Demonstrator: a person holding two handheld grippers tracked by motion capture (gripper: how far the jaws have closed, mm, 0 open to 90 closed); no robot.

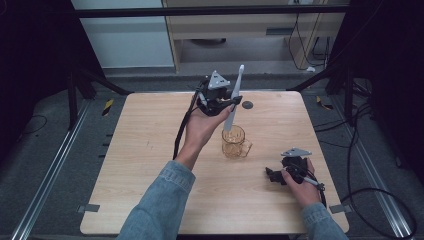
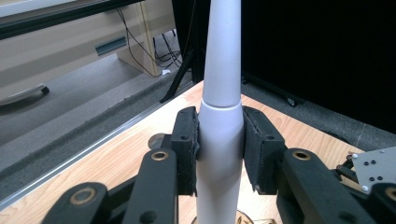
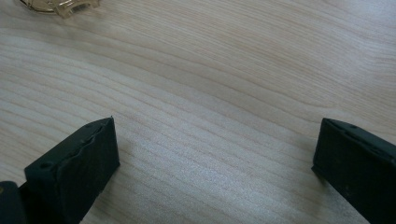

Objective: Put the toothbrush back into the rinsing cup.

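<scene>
Amber mug (image 1: pixel 233 142) mid-table (image 1: pixel 150 165), handle toward right gripper (image 1: pixel 280 175). Grey toothbrush (image 1: pixel 234 97) tilted above mug, lower tip at its rim, nothing blocking. Left gripper (image 1: pixel 220 102) raised beyond mug, clamped on toothbrush handle. Right gripper rests near mug, jaws wide, empty.

A light wooden table (image 1: pixel 150 165) is being seen at the frame's centre. An amber glass mug (image 1: pixel 234 142) is being carried right of centre, a dark round disc (image 1: pixel 247 105) near the upper edge.
</scene>
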